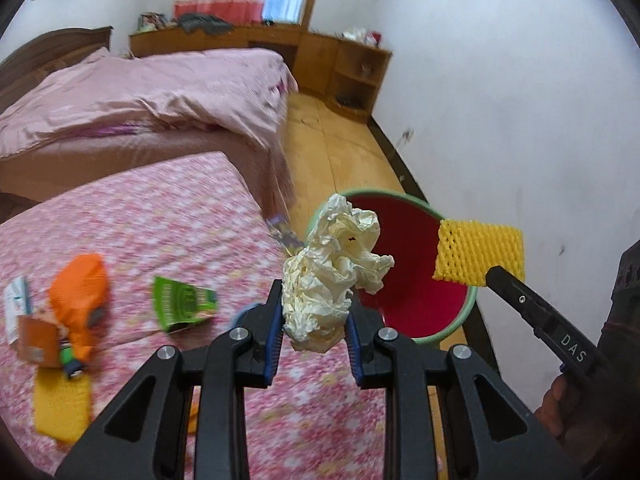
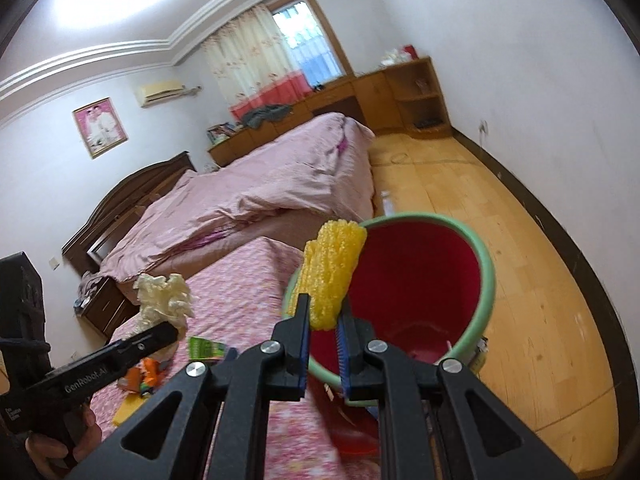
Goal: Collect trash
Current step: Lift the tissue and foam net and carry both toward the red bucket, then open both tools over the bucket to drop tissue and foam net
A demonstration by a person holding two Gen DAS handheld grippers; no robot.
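Note:
My left gripper (image 1: 316, 320) is shut on a crumpled cream paper wad (image 1: 332, 268), held above the bed's edge just left of the red bin with a green rim (image 1: 404, 280). My right gripper (image 2: 324, 320) is shut on a yellow foam fruit net (image 2: 332, 272), held over the bin's near rim (image 2: 490, 276). In the left wrist view the yellow net (image 1: 480, 254) hangs over the bin's right side. In the right wrist view the paper wad (image 2: 164, 296) shows at left in the other gripper.
On the pink floral bedspread (image 1: 160, 220) lie an orange wrapper (image 1: 80, 292), a green packet (image 1: 182, 304), a yellow foam piece (image 1: 60, 408) and a small carton (image 1: 36, 344). A second bed with a pink quilt (image 1: 140, 92) stands beyond. Wooden floor (image 2: 520, 240) surrounds the bin.

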